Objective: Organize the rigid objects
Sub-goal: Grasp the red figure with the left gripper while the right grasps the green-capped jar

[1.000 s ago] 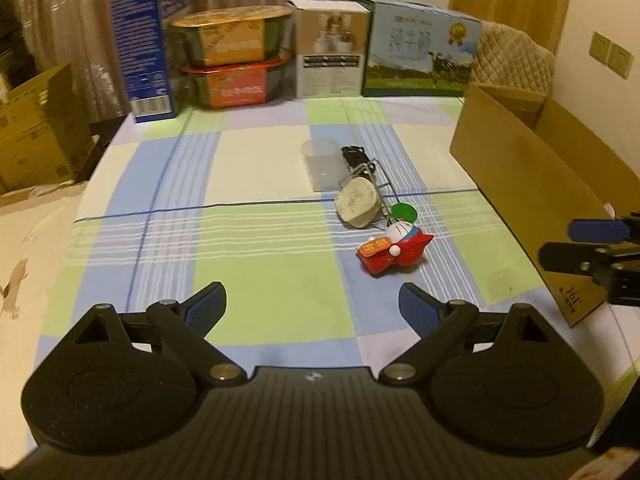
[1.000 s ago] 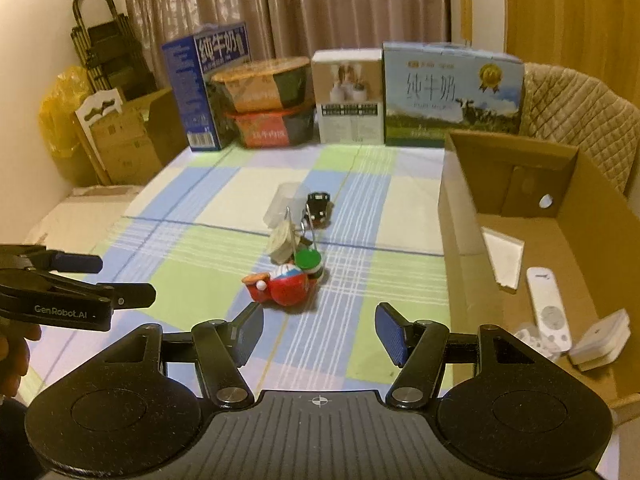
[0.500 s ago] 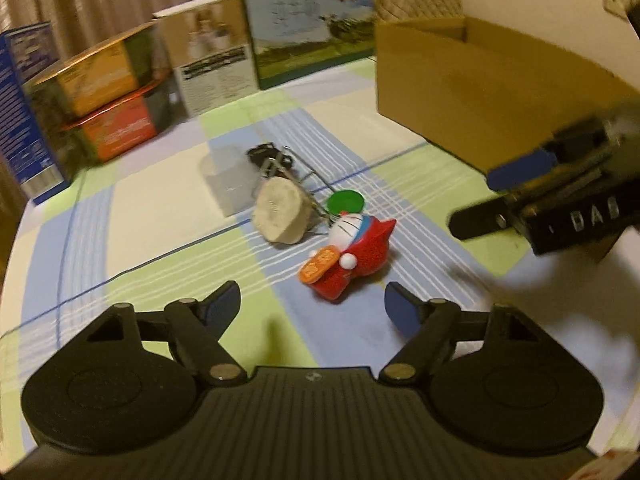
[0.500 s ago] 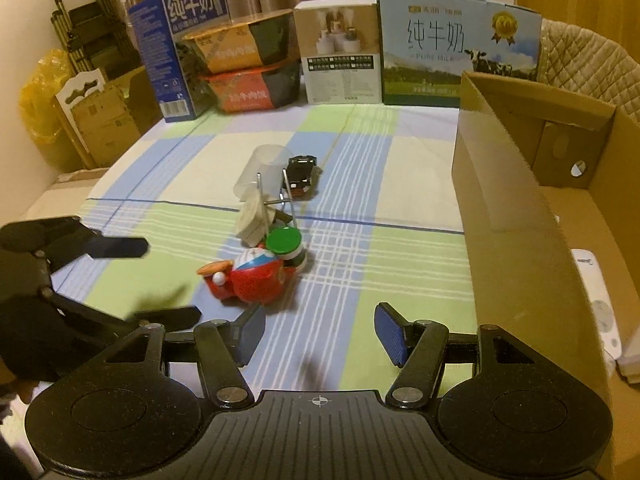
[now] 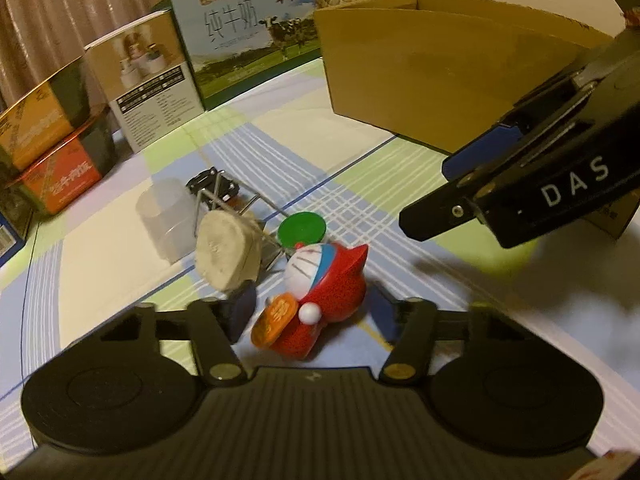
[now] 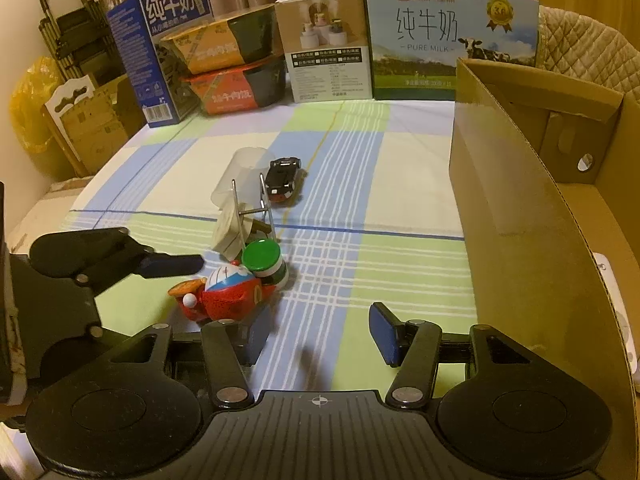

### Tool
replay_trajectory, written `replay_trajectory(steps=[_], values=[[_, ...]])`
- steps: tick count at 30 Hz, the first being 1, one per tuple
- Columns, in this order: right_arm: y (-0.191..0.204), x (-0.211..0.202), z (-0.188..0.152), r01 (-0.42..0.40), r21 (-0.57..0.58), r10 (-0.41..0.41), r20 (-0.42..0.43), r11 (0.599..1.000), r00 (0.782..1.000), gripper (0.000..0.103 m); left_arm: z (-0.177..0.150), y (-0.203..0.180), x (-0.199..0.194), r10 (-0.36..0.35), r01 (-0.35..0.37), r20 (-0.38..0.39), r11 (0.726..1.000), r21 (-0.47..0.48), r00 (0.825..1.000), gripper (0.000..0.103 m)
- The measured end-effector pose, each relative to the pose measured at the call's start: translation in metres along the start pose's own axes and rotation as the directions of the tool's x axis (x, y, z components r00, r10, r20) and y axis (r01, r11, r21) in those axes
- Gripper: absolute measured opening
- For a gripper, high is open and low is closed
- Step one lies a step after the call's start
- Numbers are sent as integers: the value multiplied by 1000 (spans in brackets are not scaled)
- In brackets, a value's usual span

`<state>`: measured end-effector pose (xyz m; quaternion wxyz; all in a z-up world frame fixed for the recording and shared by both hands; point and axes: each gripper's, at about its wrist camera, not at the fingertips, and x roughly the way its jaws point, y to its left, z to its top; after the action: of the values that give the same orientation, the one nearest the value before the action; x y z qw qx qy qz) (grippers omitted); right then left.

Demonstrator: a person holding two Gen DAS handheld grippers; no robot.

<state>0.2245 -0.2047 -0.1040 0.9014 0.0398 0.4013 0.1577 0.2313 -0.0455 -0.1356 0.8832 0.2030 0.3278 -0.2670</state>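
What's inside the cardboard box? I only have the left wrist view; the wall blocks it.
Observer: A white item lies on the cardboard box floor, only partly showing.
Operator: The black thing behind the wire rack?
Observer: A black toy car, upright, beside the clear cup.
Operator: The green disc by the red toy?
Observer: It's the lid of a small green-and-white jar that sits right against the toy.

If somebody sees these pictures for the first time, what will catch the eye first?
Probably the red cartoon toy lying on the checked cloth, between the fingers of the left gripper, whose jaws have just been closing. Next, the big open cardboard box standing at the right.
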Motion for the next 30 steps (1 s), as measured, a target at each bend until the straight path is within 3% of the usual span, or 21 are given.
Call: replay_trajectory(steps=[4, 9, 15, 19, 27, 30], values=[[-1, 2, 2, 5, -6, -5, 1, 1000, 1000, 53, -1, 0, -4, 0, 0, -6, 1000, -14, 1000, 43], [6, 7, 3, -21, -37, 22, 14, 999, 1000, 53, -10, 12, -23, 55, -64, -83, 991, -115, 995, 41], [21, 20, 8, -75, -91, 78, 36, 993, 996, 52, -28, 46, -40, 125, -158, -119, 933, -325, 985, 41], [31, 34, 10, -75, -137, 83, 53, 988, 995, 46, -34, 64, -43, 116, -147, -100, 896, -419, 988, 41], [37, 70, 10, -49, -196, 56, 33, 979, 998, 39, -35, 69, -39, 131, -158, -93, 893, -422, 987, 41], [37, 80, 9, -45, -191, 50, 23, 981, 998, 28, -34, 68, -38, 130, -156, -90, 895, -419, 987, 41]])
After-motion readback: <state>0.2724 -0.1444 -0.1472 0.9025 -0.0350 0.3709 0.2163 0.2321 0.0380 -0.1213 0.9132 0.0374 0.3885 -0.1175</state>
